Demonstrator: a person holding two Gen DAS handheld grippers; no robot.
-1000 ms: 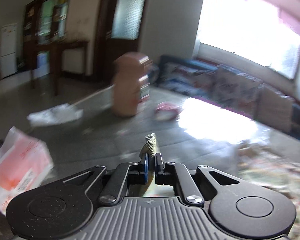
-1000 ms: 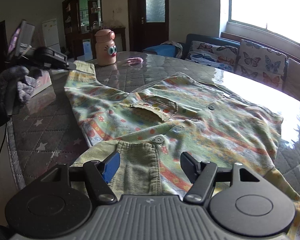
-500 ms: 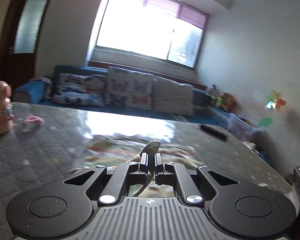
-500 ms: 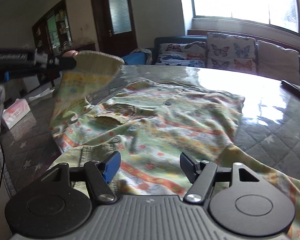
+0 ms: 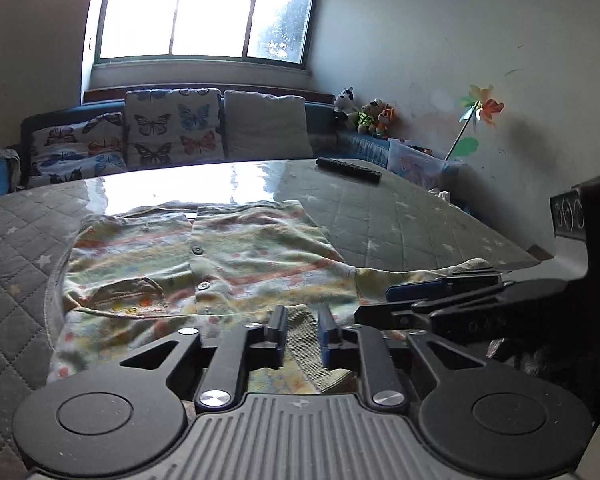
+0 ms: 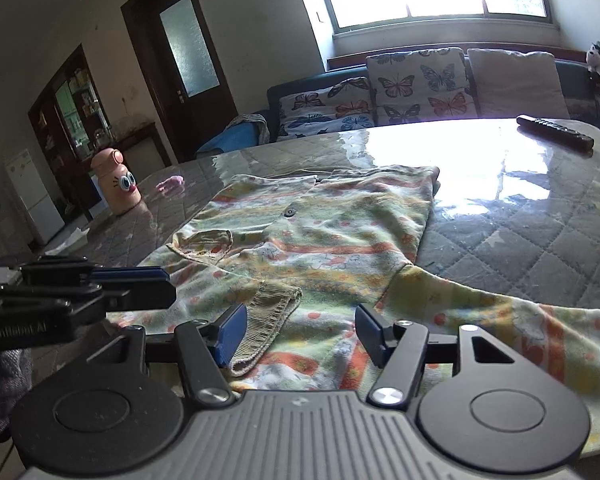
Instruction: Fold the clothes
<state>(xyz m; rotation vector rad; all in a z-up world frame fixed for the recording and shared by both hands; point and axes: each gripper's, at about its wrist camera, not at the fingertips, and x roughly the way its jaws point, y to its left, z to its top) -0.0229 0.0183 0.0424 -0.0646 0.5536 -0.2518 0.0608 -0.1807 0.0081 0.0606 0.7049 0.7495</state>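
Both tools are built alike. The left black two-finger gripper point(image 5: 302, 330) has a grey ribbed housing at its base, flanked by two round black discs, each with a shallow circular recess. From beside the discs two angled black link arms with triangular cut-outs run inward to the fingers, each pinned near the housing by a shiny silver screw. Its fingers carry blue pads point(image 5: 324, 334) on their inner faces. The right black two-finger gripper point(image 6: 298, 330) shows the same housing, discs, screws and blue pads point(image 6: 232, 330). Faint grey lettering marks the left tool's side, too blurred to read surely.
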